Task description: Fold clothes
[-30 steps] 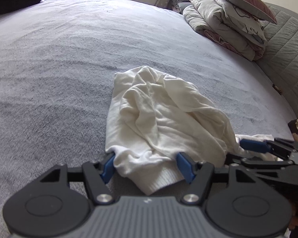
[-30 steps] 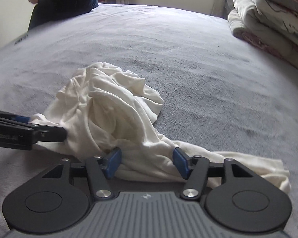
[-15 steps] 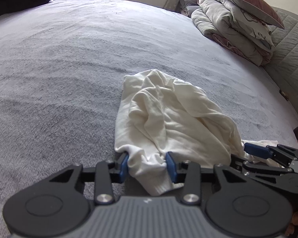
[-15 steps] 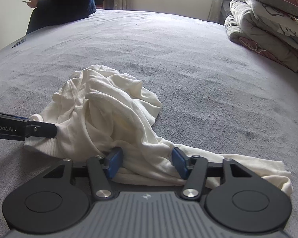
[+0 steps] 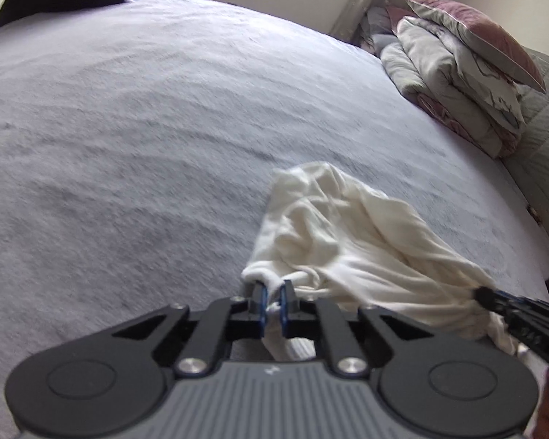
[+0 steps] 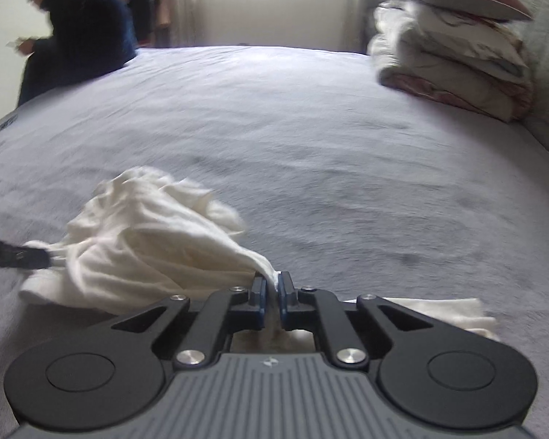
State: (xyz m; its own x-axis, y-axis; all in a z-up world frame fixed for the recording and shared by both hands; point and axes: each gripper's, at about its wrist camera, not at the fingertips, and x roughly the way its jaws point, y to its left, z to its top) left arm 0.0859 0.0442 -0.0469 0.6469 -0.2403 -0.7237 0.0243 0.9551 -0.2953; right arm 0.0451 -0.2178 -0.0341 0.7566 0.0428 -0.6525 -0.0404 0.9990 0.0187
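The left gripper (image 5: 272, 301) has just been closing, and its blue pads (image 5: 261, 301) now pinch a bunched edge of the white garment (image 5: 333, 234); only a thin fold of cloth shows between them. The right gripper (image 6: 272, 294) has likewise just been closing and is clamped on another gathered corner of the same garment (image 6: 146, 241).

In the left wrist view the cloth stretches from the pads toward 3 o'clock, where the right gripper's black tip (image 5: 494, 298) bites into it. In the right wrist view the left gripper's tip (image 6: 25, 256) enters at 9 o'clock, gripping the far end. The garment lies crumpled on the grey bed cover (image 5: 128, 146), its middle heaped up toward 12 o'clock from the pads.

A loose flat part of the garment trails at 4 o'clock behind the right gripper's body, partly hidden. Which part of the garment each pad holds cannot be made out. Both views are blurred.

At 2 o'clock a stack of folded bedding (image 6: 446, 69) with a pillow on top sits at the bed's edge. At 10 o'clock a person in dark clothes (image 6: 77, 36) sits on the bed.
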